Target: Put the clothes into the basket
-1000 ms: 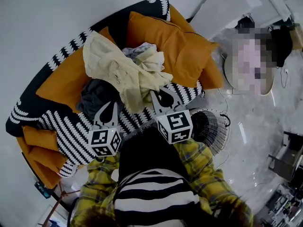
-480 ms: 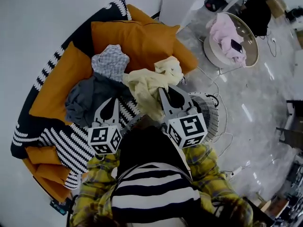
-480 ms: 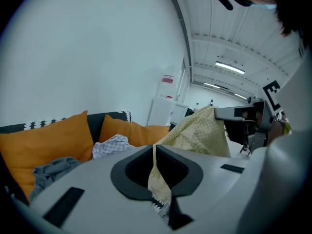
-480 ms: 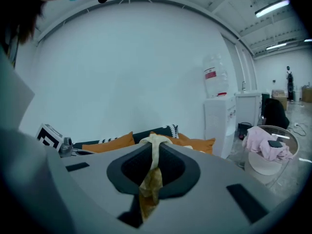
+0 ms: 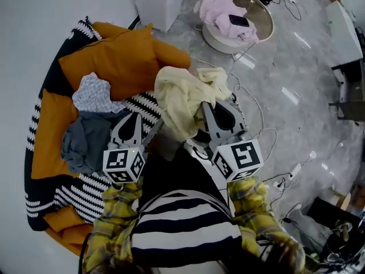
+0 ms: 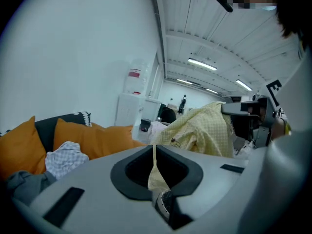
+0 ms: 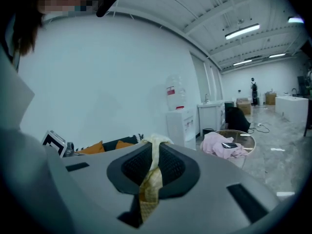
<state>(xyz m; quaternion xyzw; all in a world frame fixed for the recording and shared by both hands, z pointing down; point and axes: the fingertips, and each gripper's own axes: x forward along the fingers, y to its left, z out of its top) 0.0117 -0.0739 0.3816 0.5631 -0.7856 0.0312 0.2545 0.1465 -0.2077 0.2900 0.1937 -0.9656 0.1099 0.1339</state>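
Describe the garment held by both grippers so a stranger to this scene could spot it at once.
Start at the black-and-white sofa with orange cushions. Just off its edge, the left gripper and right gripper hold up one bunched garment. It is pale yellow, unlike the grey garment and white checked garment lying on the sofa.

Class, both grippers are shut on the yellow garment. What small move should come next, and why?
Probably lower the yellow garment straight down before letting go. The left gripper and the right gripper each pinch an edge of it, and what looks like the basket rim shows just beneath the hanging cloth.
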